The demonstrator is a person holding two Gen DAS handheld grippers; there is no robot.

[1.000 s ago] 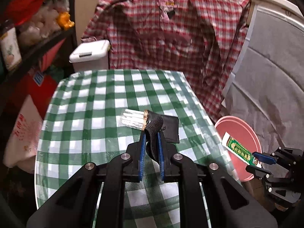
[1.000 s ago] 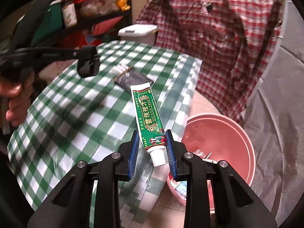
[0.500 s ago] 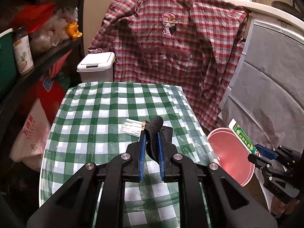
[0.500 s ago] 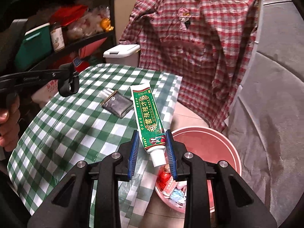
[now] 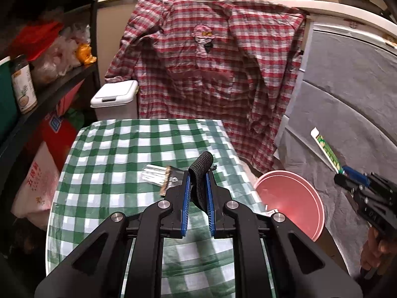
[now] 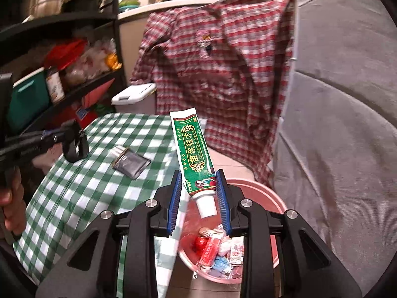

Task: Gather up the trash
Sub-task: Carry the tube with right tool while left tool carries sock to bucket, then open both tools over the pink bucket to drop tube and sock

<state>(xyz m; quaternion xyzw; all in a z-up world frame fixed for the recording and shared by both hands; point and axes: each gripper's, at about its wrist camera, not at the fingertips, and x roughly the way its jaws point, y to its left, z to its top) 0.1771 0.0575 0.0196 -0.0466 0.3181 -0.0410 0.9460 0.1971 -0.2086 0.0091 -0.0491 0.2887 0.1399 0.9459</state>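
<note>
My left gripper (image 5: 198,180) is shut on a black woven strap (image 5: 201,167), held above the green checked table (image 5: 111,154). My right gripper (image 6: 198,186) is shut on a green toothpaste tube (image 6: 192,149), cap end down, above the pink basin (image 6: 270,196) on the floor. The basin holds several wrappers and scraps (image 6: 218,248). A dark packet (image 6: 131,162) with white sticks (image 5: 153,175) beside it lies on the table. In the left wrist view the right gripper (image 5: 347,173) with the tube (image 5: 326,151) is at the far right, over the basin (image 5: 290,198).
A red plaid shirt (image 5: 211,74) hangs behind the table. A white lidded bin (image 5: 115,99) stands at the back left, beside dark shelves (image 5: 49,87) full of bags and jars. Grey cloth (image 6: 335,124) covers furniture on the right. A hand (image 6: 10,198) holds the left gripper.
Both grippers have risen and drawn back from the table with strap and tube still gripped. The right one has swung from the table edge to above the basin, whose contents now show.
</note>
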